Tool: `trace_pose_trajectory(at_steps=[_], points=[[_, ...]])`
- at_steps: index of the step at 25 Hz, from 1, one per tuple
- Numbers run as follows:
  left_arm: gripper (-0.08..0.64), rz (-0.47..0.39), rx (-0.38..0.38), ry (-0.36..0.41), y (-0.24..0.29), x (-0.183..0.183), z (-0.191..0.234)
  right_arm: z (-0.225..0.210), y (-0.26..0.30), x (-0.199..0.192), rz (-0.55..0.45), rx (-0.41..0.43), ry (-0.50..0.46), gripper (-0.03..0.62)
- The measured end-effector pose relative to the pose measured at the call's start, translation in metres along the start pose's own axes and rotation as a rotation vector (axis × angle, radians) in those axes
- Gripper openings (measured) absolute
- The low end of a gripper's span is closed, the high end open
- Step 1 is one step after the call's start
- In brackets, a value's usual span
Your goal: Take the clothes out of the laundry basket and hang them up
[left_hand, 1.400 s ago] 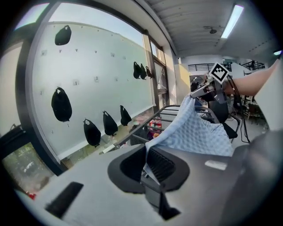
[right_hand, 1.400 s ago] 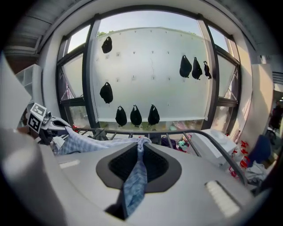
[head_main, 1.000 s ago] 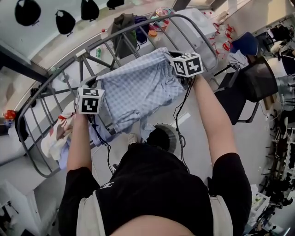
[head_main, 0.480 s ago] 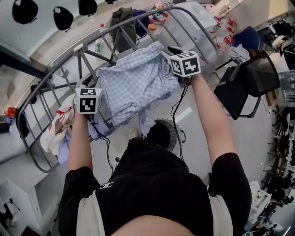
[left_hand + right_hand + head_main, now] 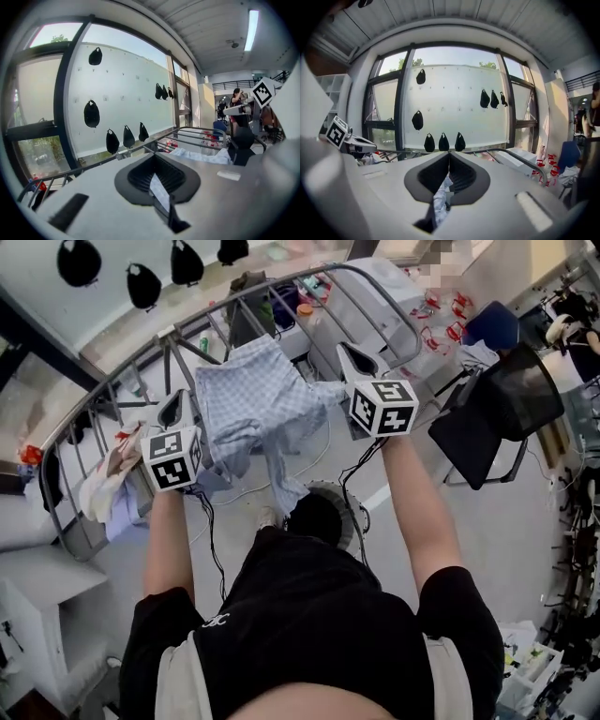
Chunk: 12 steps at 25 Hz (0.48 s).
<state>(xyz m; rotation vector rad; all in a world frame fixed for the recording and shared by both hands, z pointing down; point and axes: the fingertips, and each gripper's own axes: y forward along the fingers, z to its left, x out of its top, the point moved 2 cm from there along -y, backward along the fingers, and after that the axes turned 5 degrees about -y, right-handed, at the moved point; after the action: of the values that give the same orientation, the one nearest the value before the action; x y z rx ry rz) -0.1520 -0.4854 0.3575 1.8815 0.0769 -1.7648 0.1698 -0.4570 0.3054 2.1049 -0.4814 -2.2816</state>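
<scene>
Both bare forearms reach straight out from the body, well apart, wrists level, with the marker cubes facing up. The left tongs [image 5: 176, 401] and the right tongs [image 5: 349, 356] point away from the person, tipped a little below level, toward the far rails of the drying rack [image 5: 405, 326].

Each pair has just closed. In the left gripper view the left tongs [image 5: 158, 186] are pressed together on a thin strip of pale checked cloth. In the right gripper view the right tongs [image 5: 440, 193] pinch a crumpled fold of the same stuff.

The blue checked garment [image 5: 255, 395] hangs between the two tongs over the middle bars of the rack. It is bunched rather than flat, with one edge toward each pair, and a loose tail drops on the near side toward a round basket [image 5: 349, 510] on the floor by the person's legs. More washing [image 5: 101, 491], white and reddish, hangs at the rack's left end.
</scene>
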Motion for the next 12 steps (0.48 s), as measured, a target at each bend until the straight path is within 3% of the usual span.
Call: trace_pose_trajectory(at_steps=[5, 12], points=[[0.006, -0.087, 0.035, -0.018, -0.087, 0.001, -0.051, 0.024, -0.096, 0.010, -0.134, 0.001, 0.002, 0.009], [0.006, -0.133, 0.061, -0.037, -0.193, -0.035, -0.126, 0.054, -0.201, -0.018, -0.186, 0.027, 0.001, 0.009]])
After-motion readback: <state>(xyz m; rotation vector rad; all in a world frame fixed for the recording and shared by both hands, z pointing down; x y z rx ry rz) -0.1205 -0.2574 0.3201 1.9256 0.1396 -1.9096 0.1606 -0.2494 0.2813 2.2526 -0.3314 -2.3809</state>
